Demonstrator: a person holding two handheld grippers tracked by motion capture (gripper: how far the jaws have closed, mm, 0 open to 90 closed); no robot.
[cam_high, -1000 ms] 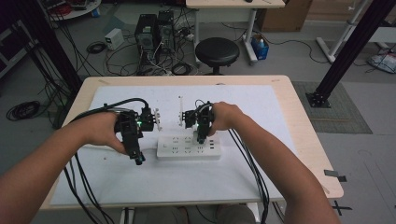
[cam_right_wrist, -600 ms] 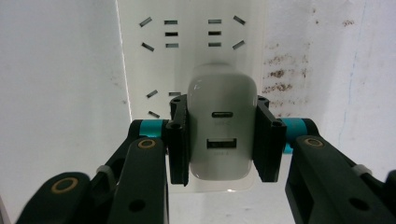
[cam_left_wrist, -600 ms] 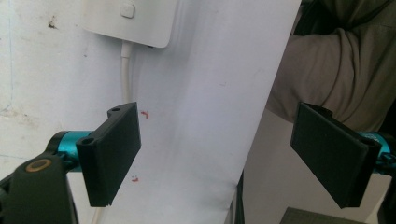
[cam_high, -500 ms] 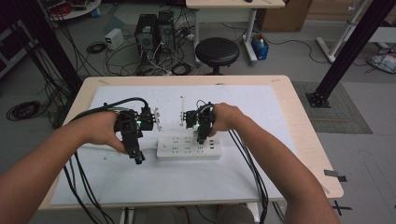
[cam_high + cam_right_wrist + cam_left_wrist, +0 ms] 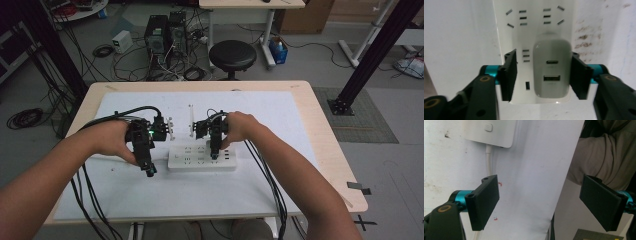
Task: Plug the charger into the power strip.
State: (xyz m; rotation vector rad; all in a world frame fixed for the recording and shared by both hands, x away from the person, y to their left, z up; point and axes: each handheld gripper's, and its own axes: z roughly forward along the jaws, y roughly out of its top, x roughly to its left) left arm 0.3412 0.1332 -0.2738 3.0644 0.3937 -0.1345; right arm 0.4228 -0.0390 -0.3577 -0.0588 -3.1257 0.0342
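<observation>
A white power strip (image 5: 200,157) lies on the white mat in the middle of the table. A white USB charger (image 5: 552,67) is plugged into it, near its close end in the right gripper view. My right gripper (image 5: 544,75) points down over the strip, and its jaws have just been opening. The charger stands between them, with a clear gap at the left jaw. In the high view the right gripper (image 5: 214,154) sits over the strip's middle. My left gripper (image 5: 541,202) is wide open and holds nothing, just left of the strip's switch end (image 5: 491,132) and its white cable (image 5: 489,160).
The mat's near edge and the person's clothed leg (image 5: 604,157) are close to the left gripper. Black cables trail from both grippers over the table's front edge. Beyond the table are a black stool (image 5: 232,54) and computer towers (image 5: 165,32) on the floor.
</observation>
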